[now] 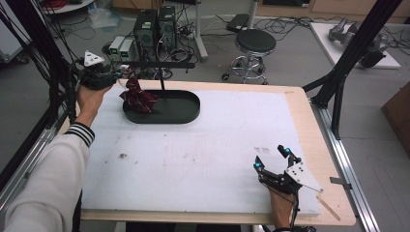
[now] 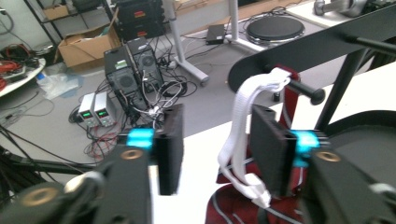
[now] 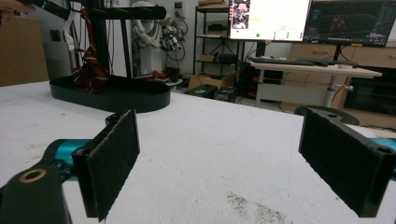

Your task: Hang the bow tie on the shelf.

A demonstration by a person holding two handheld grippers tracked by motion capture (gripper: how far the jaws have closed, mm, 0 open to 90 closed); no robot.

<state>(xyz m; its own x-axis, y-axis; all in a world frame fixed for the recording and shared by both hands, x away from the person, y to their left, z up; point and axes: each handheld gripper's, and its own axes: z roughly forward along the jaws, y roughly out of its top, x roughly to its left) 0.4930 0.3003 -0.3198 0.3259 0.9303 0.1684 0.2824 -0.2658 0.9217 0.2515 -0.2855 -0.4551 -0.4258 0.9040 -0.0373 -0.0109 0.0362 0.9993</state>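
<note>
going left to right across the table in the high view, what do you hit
left gripper held up at the far left corner → dark red cloth hanging into the black oval tray → the tray's bare right end → open stretch of white table cover → right gripper, open, at the near right.

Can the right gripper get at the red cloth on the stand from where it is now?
Probably yes: the right gripper is open, far from the red cloth, with bare table between. The left gripper is already at it.
</note>
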